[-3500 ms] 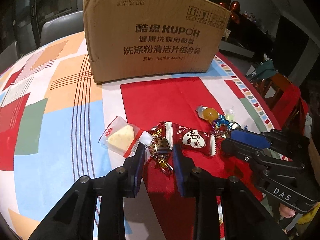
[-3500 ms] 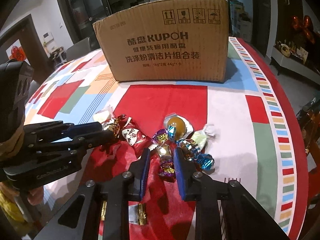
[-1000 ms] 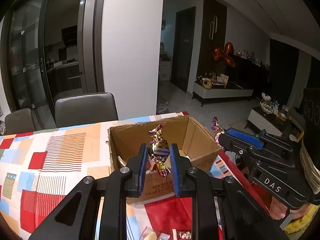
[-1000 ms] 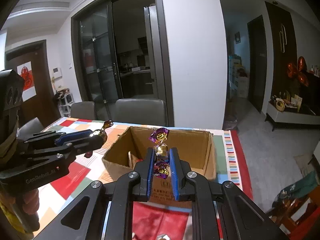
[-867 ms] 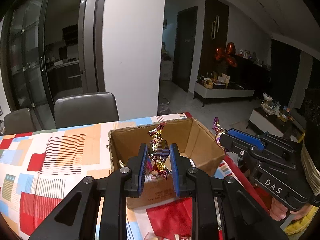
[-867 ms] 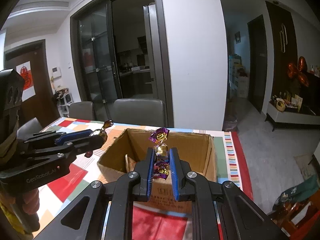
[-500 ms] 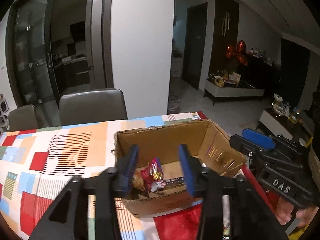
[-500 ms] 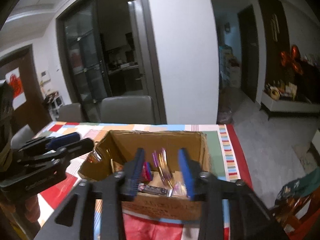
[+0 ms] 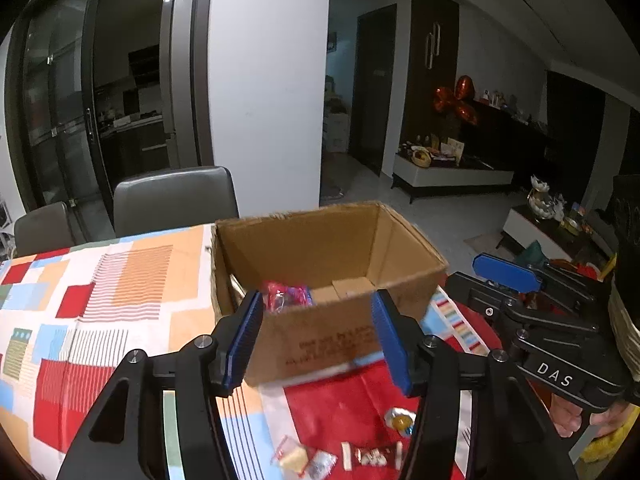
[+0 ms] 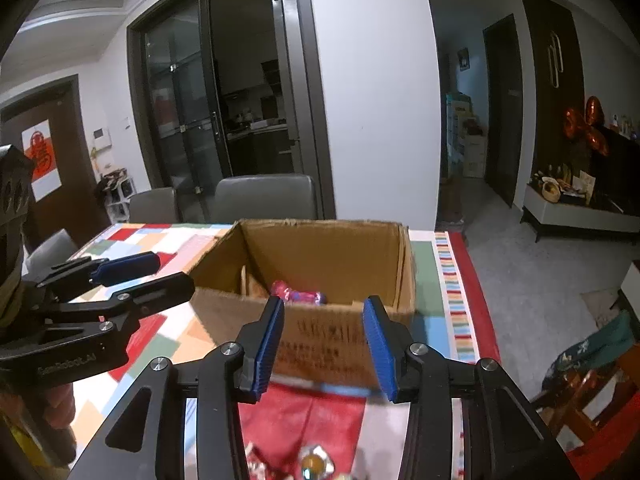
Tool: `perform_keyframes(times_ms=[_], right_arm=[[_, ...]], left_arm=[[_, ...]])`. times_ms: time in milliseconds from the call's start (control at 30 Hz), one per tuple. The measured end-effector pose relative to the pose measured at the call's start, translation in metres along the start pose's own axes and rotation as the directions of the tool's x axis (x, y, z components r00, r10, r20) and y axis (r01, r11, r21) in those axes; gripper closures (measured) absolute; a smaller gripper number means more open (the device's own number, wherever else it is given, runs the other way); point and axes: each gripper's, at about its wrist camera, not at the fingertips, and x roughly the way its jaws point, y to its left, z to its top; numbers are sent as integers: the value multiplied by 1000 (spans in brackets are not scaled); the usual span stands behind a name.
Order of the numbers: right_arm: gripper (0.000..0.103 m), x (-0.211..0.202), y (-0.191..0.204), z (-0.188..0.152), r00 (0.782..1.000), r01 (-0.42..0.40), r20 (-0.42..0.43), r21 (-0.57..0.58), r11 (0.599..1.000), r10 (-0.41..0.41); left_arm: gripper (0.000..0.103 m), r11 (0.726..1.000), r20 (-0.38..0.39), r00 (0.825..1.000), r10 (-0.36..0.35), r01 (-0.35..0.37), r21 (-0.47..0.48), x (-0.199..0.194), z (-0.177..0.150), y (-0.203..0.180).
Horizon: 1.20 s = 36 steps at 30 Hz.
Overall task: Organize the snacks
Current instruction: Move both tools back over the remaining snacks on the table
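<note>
An open cardboard box stands on the patterned tablecloth; it also shows in the right wrist view. Wrapped snacks, pink and purple, lie inside it, also seen from the right. My left gripper is open and empty, held above the box's near wall. My right gripper is open and empty, also above the near wall. Several loose snacks lie on the red patch of cloth below the grippers, among them a round yellow candy.
Grey chairs stand behind the table. The table's right edge runs past the box. A low cabinet and dark furniture fill the room at the right. The other gripper appears at each view's side.
Both grippers opened over the box and let go of their wrapped candies, which dropped in. The jaws have spread wider since half a second ago.
</note>
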Motion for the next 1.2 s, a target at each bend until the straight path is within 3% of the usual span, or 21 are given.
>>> perform_keyframes(times_ms=[600, 900, 1200], right_arm=[[61, -31, -5, -62, 997, -17, -77, 24, 1000, 19], [61, -25, -5, -100, 986, -28, -164, 13, 1000, 30], [61, -11, 0, -126, 967, -54, -252, -17, 998, 48]], left_arm=[[38, 999, -59, 998, -21, 23, 40, -25, -54, -35], [36, 996, -116, 992, -42, 51, 79, -13, -87, -39], [33, 990, -208, 975, -75, 98, 100, 7, -120, -40]])
